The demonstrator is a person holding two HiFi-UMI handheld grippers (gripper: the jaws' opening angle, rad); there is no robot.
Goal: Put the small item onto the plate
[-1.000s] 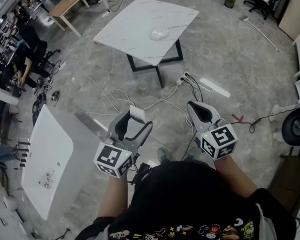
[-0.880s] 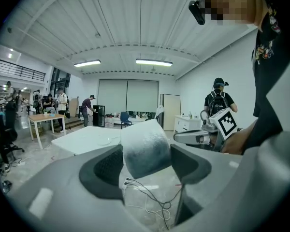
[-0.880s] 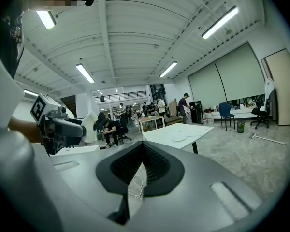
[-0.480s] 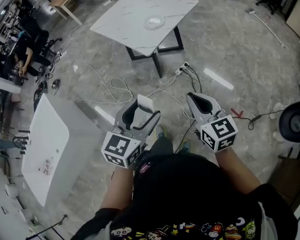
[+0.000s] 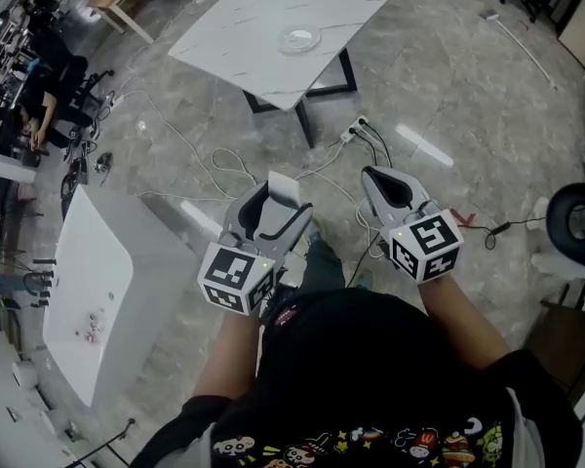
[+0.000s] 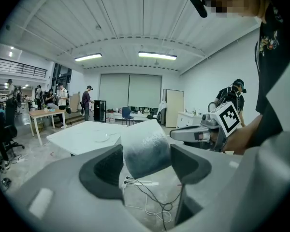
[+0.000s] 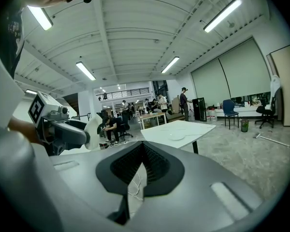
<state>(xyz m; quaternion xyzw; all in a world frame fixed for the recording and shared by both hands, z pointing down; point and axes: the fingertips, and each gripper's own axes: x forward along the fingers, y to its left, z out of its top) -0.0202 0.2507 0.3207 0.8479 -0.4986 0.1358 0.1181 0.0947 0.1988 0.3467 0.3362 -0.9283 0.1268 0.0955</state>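
Left gripper [image 5: 276,208] is clamped on the small item [image 6: 146,149], held in the air well short of the table [image 5: 236,29], right gripper [image 5: 378,175] alongside has jaws together on nothing, plate [image 5: 299,39] sits on that table, so pickup looks done, approach and placing left.

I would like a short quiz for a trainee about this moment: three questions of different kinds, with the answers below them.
1. True or false: the left gripper holds the white item between its jaws.
2. Choose one: the plate lies A) on the floor, B) on the far white table, C) under a chair.
3. Fill in: the jaws of the right gripper are ____ and hold nothing.
Key: 1 true; 2 B; 3 shut.
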